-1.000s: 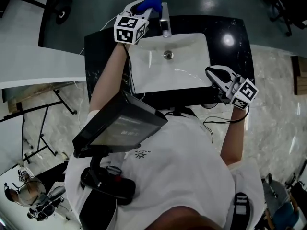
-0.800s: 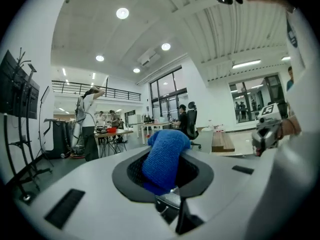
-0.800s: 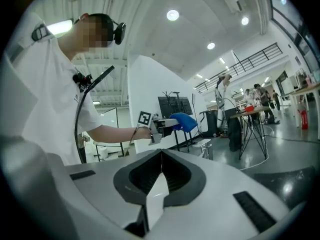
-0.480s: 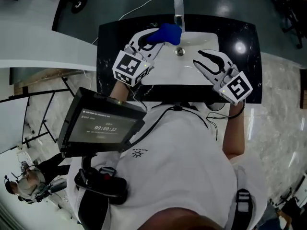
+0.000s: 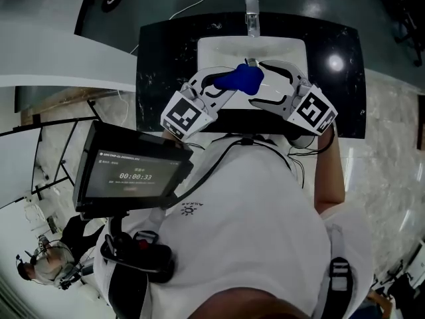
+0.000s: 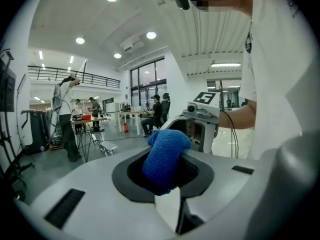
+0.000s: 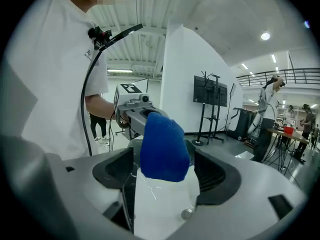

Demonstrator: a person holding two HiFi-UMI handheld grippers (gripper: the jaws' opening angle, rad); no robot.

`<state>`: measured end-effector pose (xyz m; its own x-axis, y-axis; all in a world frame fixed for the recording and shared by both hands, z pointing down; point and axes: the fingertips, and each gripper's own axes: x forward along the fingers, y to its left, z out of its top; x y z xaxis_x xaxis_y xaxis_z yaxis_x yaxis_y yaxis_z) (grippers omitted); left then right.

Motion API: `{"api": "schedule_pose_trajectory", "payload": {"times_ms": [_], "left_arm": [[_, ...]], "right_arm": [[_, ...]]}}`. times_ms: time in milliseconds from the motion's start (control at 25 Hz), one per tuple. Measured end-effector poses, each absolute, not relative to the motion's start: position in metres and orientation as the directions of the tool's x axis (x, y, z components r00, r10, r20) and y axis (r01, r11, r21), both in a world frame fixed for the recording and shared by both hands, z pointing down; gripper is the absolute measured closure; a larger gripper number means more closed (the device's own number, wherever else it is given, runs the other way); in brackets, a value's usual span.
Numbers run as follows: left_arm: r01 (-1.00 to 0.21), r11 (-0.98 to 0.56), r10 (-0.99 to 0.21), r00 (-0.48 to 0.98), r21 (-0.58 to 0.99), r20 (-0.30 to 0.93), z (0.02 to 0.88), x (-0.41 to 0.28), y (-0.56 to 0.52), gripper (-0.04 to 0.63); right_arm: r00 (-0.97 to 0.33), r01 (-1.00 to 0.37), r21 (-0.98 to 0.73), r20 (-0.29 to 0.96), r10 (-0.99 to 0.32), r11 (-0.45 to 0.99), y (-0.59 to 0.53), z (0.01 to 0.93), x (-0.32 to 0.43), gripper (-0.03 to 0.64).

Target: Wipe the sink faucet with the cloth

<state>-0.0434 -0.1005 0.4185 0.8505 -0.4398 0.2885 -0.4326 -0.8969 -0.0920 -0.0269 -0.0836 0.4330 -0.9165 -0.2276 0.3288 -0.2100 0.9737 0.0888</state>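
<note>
Right now the blue cloth (image 5: 244, 78) sits just above the middle of the head view, over the near edge of the white sink (image 5: 285, 48). Your two grippers meet tip to tip around it. Your left gripper (image 5: 224, 85) comes in from the lower left and has the cloth pinched between its jaws. In the left gripper view the bunched cloth (image 6: 165, 159) stands up out of the narrow gap between the pads, tilted a little to the right. Your right gripper (image 5: 262, 83) reaches in from the right with its jaws spread wide, one above the cloth and one below it. Those jaws have just been opening. In the right gripper view the cloth (image 7: 164, 146) hangs in the gap between them, and neither pad presses on it.

The faucet (image 5: 251, 10) stands at the top centre of the head view, at the far rim of the sink and well apart from the cloth and both grippers. The sink is set into a glossy black counter (image 5: 166, 65) that fills the upper middle of the frame. Lower left, a dark screen (image 5: 133, 171) showing a timer sits in front of your white shirt (image 5: 252, 218).
</note>
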Motion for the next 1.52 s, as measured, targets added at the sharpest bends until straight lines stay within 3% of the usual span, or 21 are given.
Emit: {"api": "schedule_pose_trajectory", "payload": {"times_ms": [160, 240, 320, 600, 720, 840, 1040, 1160, 1520], "left_arm": [[-0.385, -0.918, -0.395, 0.868, -0.094, 0.3, 0.415, -0.031, -0.091, 0.528], [-0.358, -0.929, -0.37, 0.876, -0.096, 0.31, 0.415, -0.029, -0.087, 0.528], [-0.328, -0.938, -0.346, 0.879, -0.112, 0.328, 0.419, -0.029, -0.084, 0.528], [-0.261, -0.951, -0.305, 0.872, -0.163, 0.382, 0.436, -0.015, -0.079, 0.528], [-0.266, -0.953, -0.301, 0.87, -0.142, 0.389, 0.45, -0.013, -0.081, 0.498], [-0.281, -0.953, -0.302, 0.866, -0.11, 0.398, 0.461, -0.014, -0.087, 0.491], [-0.366, -0.93, -0.348, 0.883, 0.0, 0.316, 0.452, -0.015, -0.101, 0.499], [-0.401, -0.914, -0.372, 0.891, 0.066, 0.261, 0.444, -0.011, -0.105, 0.594], [-0.492, -0.867, -0.456, 0.847, 0.08, 0.273, 0.454, -0.004, -0.11, 0.594]], "right_arm": [[-0.921, -0.198, 0.118, 0.317, -0.226, 0.973, -0.083, 0.432, -0.03, 0.262], [-0.924, -0.19, 0.122, 0.313, -0.22, 0.974, -0.08, 0.43, -0.028, 0.46], [-0.926, -0.177, 0.108, 0.318, -0.202, 0.978, -0.074, 0.431, -0.026, 0.515], [-0.898, -0.189, 0.075, 0.39, -0.203, 0.979, -0.068, 0.435, -0.003, 0.526], [-0.882, -0.263, 0.06, 0.389, -0.265, 0.963, -0.069, 0.439, 0.016, 0.526], [-0.838, -0.42, 0.042, 0.366, -0.405, 0.906, -0.072, 0.434, 0.057, 0.526], [-0.586, -0.753, 0.061, 0.393, -0.709, 0.656, -0.081, 0.447, 0.157, 0.526], [-0.431, -0.868, 0.065, 0.396, -0.811, 0.493, -0.077, 0.458, 0.201, 0.526], [-0.141, -0.984, 0.016, 0.545, -0.827, 0.178, -0.069, 0.548, 0.273, 0.525]]}}
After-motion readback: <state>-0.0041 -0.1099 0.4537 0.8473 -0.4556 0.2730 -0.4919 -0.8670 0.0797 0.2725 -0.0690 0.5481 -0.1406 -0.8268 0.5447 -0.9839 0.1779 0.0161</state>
